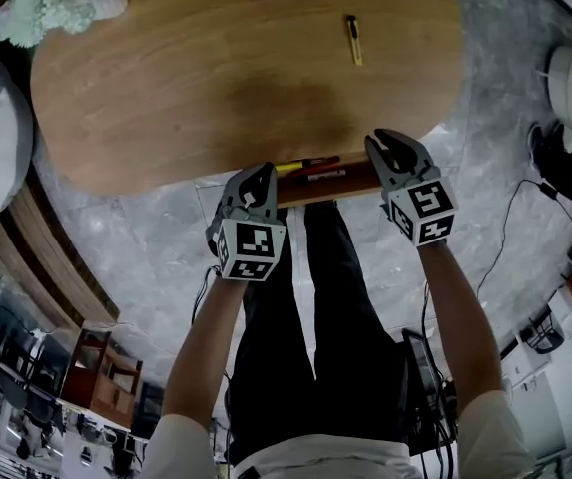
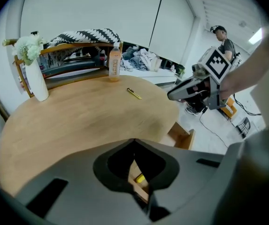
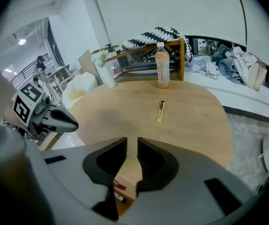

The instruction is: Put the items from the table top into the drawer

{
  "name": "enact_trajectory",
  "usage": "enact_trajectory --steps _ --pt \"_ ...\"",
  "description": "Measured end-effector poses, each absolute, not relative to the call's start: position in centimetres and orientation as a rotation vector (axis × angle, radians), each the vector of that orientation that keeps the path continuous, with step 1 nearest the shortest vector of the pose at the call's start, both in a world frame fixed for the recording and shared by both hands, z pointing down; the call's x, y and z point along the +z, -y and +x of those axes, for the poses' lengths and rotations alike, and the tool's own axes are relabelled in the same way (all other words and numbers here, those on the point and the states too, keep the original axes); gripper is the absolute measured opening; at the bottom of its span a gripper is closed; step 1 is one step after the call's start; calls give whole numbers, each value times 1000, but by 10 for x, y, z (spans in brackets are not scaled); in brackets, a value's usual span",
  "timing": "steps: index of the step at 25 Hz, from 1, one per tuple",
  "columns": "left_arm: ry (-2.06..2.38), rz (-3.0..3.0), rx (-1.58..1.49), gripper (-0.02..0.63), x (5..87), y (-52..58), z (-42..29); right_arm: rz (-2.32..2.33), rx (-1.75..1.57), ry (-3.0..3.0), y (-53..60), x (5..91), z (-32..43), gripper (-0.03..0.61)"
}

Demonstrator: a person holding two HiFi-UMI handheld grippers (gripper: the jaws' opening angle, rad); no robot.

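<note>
On table (image 1: 216,78), far side: yellow utility knife (image 1: 352,40), well apart from left gripper (image 1: 262,175) (closed, empty) and right gripper (image 1: 385,144) (narrowly parted, empty).

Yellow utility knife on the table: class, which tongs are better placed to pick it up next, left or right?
Probably the right tongs: the knife lies on their side of the table, almost straight ahead of their parted jaws. The left tongs are shut and farther off.
</note>
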State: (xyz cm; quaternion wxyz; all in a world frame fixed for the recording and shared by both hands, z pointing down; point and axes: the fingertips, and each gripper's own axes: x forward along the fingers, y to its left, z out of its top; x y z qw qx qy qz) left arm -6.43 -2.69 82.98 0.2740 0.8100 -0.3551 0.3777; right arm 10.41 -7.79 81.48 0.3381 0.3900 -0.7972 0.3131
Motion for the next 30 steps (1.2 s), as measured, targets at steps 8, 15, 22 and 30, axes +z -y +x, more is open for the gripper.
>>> enact_trajectory --steps 8,15,22,30 --pt "1014 2167 933 20 820 47 -68 1037 757 2057 145 834 108 92" --pt "1033 2156 889 21 819 51 -63 1065 752 2018 183 854 119 106" --pt "1068 2132 844 21 820 56 -74 1116 778 1956 227 882 119 118" --pt "1098 2103 824 21 825 57 -83 1134 761 1915 259 895 108 130"
